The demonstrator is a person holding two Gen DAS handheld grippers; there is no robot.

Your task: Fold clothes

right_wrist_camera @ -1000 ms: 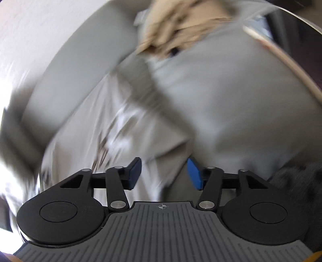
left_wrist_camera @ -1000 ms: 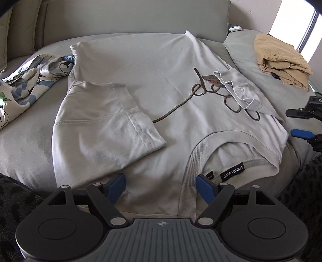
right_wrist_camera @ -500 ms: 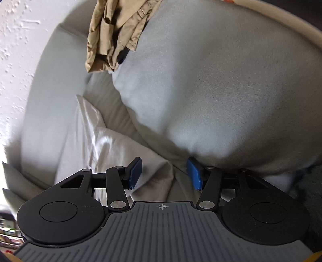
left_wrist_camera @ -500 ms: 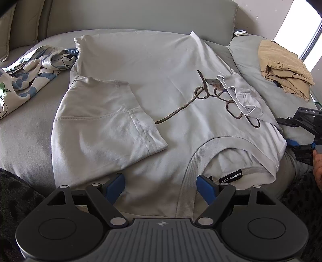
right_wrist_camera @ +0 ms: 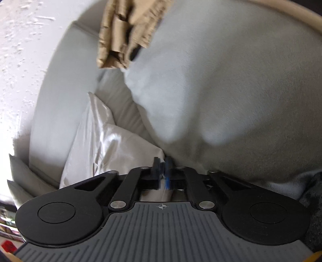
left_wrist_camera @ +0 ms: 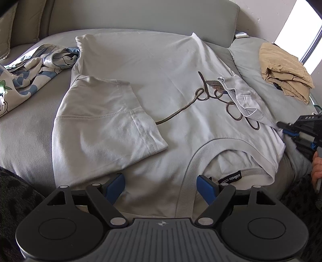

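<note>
A pale grey T-shirt (left_wrist_camera: 161, 80) with dark script lettering lies spread on the sofa, its collar (left_wrist_camera: 187, 181) nearest me. Both sleeves are folded inward: one on the left (left_wrist_camera: 104, 125), one on the right (left_wrist_camera: 241, 94). My left gripper (left_wrist_camera: 161, 185) stands open just above the shirt's near edge, beside the collar, with fabric below the pads. In the left wrist view my right gripper (left_wrist_camera: 281, 128) sits at the shirt's right shoulder edge. The right wrist view shows that gripper (right_wrist_camera: 162, 167) shut, pinching pale shirt fabric (right_wrist_camera: 104, 141).
A folded tan garment (left_wrist_camera: 283, 70) rests on the right cushion, also seen as the tan garment (right_wrist_camera: 128, 34). A patterned blue and white garment (left_wrist_camera: 30, 72) lies crumpled at the left. The sofa backrest (left_wrist_camera: 140, 16) rises behind. A person's hand (left_wrist_camera: 317, 169) holds the right gripper.
The right gripper's jaws went from open to shut on the shirt's right edge after dropping down to it. The left gripper kept its place and stayed open.
</note>
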